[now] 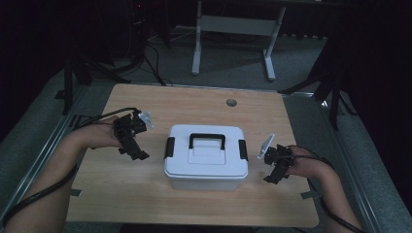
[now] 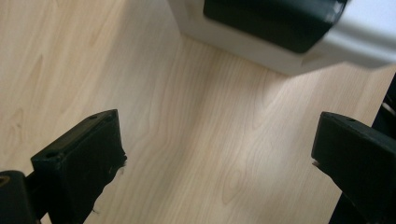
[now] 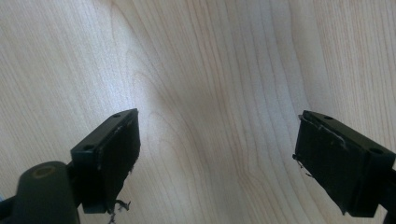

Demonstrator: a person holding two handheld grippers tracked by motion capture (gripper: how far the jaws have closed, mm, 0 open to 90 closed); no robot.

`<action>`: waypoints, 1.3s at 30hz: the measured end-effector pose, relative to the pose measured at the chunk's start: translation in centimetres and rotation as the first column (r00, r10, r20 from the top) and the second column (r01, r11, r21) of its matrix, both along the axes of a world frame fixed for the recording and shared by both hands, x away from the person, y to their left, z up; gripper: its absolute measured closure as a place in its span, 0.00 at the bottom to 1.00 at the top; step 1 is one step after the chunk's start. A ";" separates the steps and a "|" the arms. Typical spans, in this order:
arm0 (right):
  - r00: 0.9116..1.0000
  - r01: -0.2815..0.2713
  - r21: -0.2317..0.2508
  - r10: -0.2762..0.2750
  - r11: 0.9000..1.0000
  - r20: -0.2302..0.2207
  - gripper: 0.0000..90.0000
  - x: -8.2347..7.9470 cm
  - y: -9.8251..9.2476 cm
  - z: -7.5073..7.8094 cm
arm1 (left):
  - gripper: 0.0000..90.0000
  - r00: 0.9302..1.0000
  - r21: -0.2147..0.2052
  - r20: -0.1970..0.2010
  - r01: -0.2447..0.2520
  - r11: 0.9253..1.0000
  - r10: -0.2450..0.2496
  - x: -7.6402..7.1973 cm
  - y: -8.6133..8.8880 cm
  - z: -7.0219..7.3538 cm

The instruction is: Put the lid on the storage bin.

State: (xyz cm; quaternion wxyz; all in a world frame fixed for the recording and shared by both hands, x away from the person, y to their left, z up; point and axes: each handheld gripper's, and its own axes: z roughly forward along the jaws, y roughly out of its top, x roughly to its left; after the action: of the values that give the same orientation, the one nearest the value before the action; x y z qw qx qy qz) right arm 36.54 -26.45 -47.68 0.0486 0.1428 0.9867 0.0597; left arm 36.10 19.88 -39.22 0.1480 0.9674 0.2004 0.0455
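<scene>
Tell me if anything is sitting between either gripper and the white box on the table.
Nothing visible does. The left gripper and right gripper flank the white box, both open, with bare wooden table between each and the box. In the left gripper view, the box's black side latch lies ahead past bare wood.

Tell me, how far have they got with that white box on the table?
Hardly started, it seems. The white storage box sits on the wooden table with its lid on and its black side latches apparently down. In hand: the left tool and right tool flank the box, both open, holding nothing. Probably left: unlatching and lifting the lid by the black handle.
</scene>
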 end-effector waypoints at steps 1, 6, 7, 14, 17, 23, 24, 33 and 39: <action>1.000 0.000 0.002 0.000 1.000 0.000 0.15 0.0 -0.1 0.0 | 0.02 1.000 0.001 -0.001 -0.004 1.000 0.004 -0.1 0.3 -0.2; 1.000 0.006 -0.005 -0.006 1.000 0.004 0.15 -0.1 -0.4 -0.2 | 0.02 1.000 -0.012 -0.004 -0.012 1.000 0.012 -0.7 1.7 -1.4; 1.000 0.014 0.004 -0.014 1.000 0.007 0.15 -0.1 -0.4 -0.2 | 0.02 1.000 -0.018 -0.003 -0.010 1.000 0.010 -0.7 1.8 -1.6; 0.998 0.062 0.041 -0.063 0.997 0.007 0.15 -0.2 -1.1 -0.5 | 0.02 1.000 -0.034 -0.005 -0.014 0.999 0.014 -1.2 3.1 -2.7; 0.996 0.080 0.053 -0.082 0.995 0.028 0.14 -0.3 -1.5 -0.4 | 0.02 1.000 -0.054 0.014 -0.022 0.998 0.023 -1.5 3.6 -2.9; 0.993 0.095 0.077 -0.100 0.992 0.064 0.14 -0.4 -2.3 -0.7 | 0.02 0.999 -0.042 -0.017 -0.036 0.998 0.035 -1.8 4.3 -4.0; 0.993 0.095 0.077 -0.100 0.992 0.064 0.14 -0.4 -2.3 -0.7 | 0.02 0.999 -0.042 -0.017 -0.036 0.998 0.035 -1.8 4.3 -4.0; 0.986 0.137 0.123 -0.147 0.983 0.079 0.14 -0.8 -3.2 -1.8 | 0.02 0.997 -0.066 -0.045 -0.068 0.995 0.065 -2.2 5.5 -6.3; 0.980 0.168 0.165 -0.183 0.972 0.079 0.13 -1.3 -3.5 -2.5 | 0.02 0.996 -0.083 -0.058 -0.076 0.994 0.071 -2.9 6.1 -7.8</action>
State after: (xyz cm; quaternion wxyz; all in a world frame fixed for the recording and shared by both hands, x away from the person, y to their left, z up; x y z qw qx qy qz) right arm 35.26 -29.97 -50.17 0.0887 0.2301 0.9590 0.1395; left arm 33.25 26.01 -47.06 0.1818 0.9531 0.2415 0.0158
